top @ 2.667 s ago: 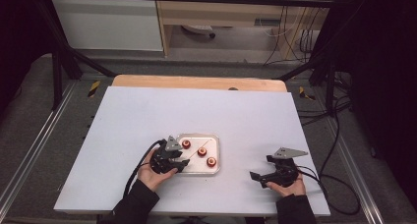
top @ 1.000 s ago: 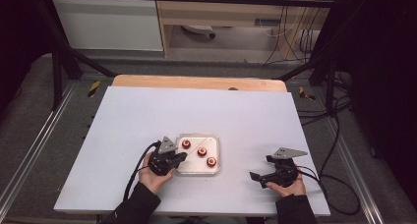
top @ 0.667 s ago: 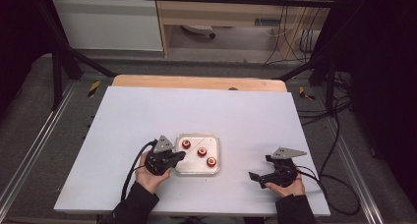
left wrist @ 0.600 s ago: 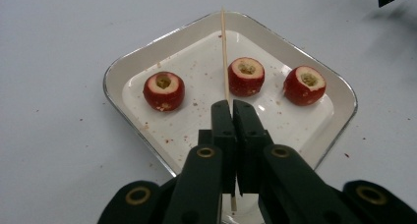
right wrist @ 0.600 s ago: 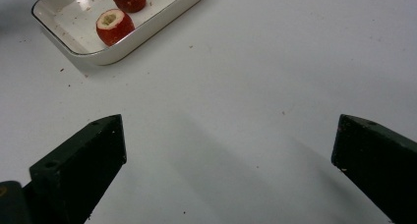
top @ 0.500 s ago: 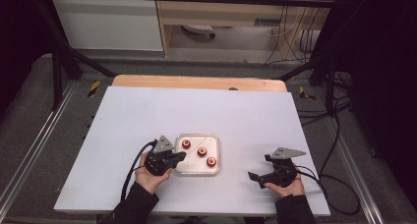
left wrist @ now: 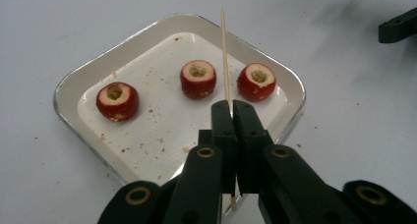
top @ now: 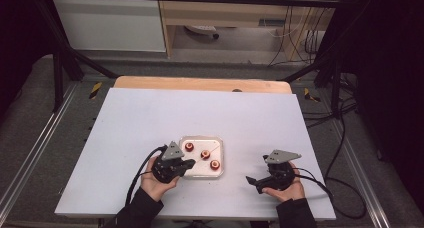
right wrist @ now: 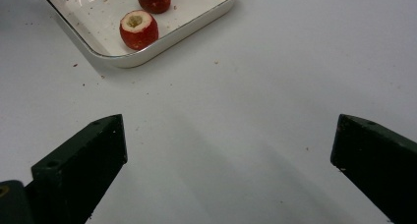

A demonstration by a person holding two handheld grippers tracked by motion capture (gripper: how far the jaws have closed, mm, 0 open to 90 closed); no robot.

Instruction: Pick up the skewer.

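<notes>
Two hand-held grippers low over the white table, one pinching a skewer.

The left black two-jaw gripper (left wrist: 230,111), cupped from below in the person's left hand (top: 156,182), was clamped tight on a thin wooden skewer (left wrist: 224,57) that pointed toward twelve o'clock over the shallow square white tray (left wrist: 74,79), between two of the three cored red fruit pieces (left wrist: 197,78). The right black gripper (right wrist: 228,155), well apart at the tray's four o'clock, sat with jaws spread wide, empty, its right hand (top: 285,190) resting on the pale table (top: 150,118).
</notes>
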